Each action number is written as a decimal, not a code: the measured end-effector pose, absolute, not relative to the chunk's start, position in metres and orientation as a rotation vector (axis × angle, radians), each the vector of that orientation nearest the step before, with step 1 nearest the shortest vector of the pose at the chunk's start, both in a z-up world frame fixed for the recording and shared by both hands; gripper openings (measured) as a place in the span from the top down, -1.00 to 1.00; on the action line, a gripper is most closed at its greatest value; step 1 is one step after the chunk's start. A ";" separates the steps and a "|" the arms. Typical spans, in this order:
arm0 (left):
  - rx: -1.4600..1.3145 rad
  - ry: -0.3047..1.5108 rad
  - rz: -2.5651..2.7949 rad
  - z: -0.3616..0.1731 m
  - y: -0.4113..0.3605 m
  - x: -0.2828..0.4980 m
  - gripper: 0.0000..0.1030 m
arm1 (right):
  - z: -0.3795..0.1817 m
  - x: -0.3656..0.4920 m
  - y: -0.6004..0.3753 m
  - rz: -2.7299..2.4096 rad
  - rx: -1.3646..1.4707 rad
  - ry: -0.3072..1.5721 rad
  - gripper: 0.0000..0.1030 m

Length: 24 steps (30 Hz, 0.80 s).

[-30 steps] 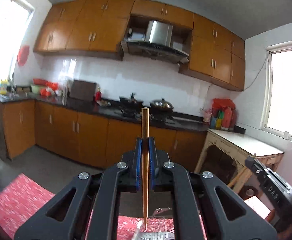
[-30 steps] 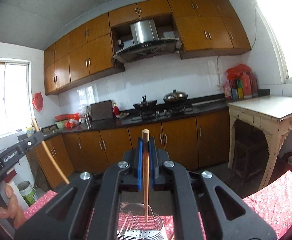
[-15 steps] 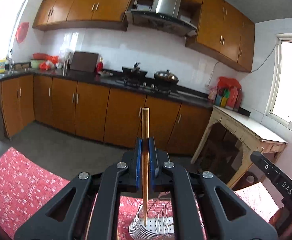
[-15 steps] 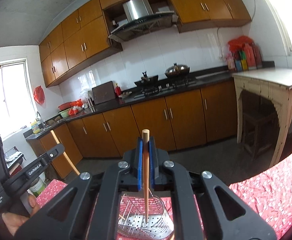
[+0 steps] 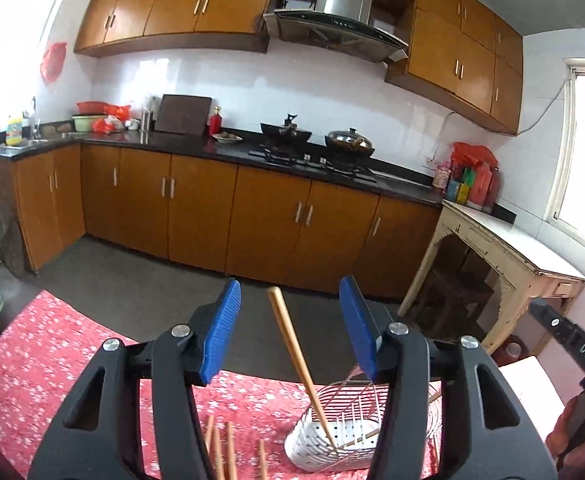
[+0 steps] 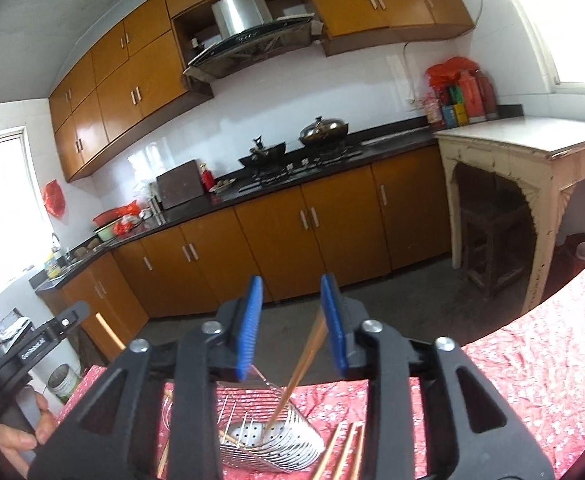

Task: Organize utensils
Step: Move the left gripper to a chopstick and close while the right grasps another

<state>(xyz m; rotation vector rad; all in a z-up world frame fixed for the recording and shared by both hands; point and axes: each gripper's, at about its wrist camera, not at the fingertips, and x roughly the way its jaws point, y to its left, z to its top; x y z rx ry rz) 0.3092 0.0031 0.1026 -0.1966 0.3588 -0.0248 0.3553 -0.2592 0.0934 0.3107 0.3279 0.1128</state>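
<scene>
Left gripper (image 5: 288,316) spread wide, blue pads (image 5: 220,332) well apart, holding nothing. One chopstick (image 5: 298,364) loose between the pads, touching neither, leaning, its low end down in the wire basket (image 5: 332,440) just below and a bit to the right. Half a second ago pinched tight and straight up; now let go. Four more chopstick ends (image 5: 228,452) flat on the red cloth (image 5: 52,364), below the left pad.

Right gripper (image 6: 292,320) spread open too, gripping nothing. One blurry chopstick (image 6: 300,364) between its pads, close by the right pad, tip down in the same basket (image 6: 268,436) right below. Also pinched upright half a second ago, now dropped. One thin stick lying inside the basket. Three chopsticks (image 6: 344,456) on the cloth below the right pad. Two grippers, one basket.
</scene>
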 end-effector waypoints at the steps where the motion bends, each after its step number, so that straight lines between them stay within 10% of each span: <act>1: -0.200 0.356 -0.022 0.105 0.006 0.305 0.00 | 0.097 0.349 -0.261 0.103 0.308 0.315 0.28; 10: -0.173 0.347 0.032 0.098 0.045 0.242 -0.18 | 0.087 0.282 -0.281 0.038 0.284 0.348 0.19; 24: -0.025 0.698 0.024 -0.057 0.058 0.157 -0.22 | -0.086 0.193 -0.275 0.008 0.208 0.817 0.19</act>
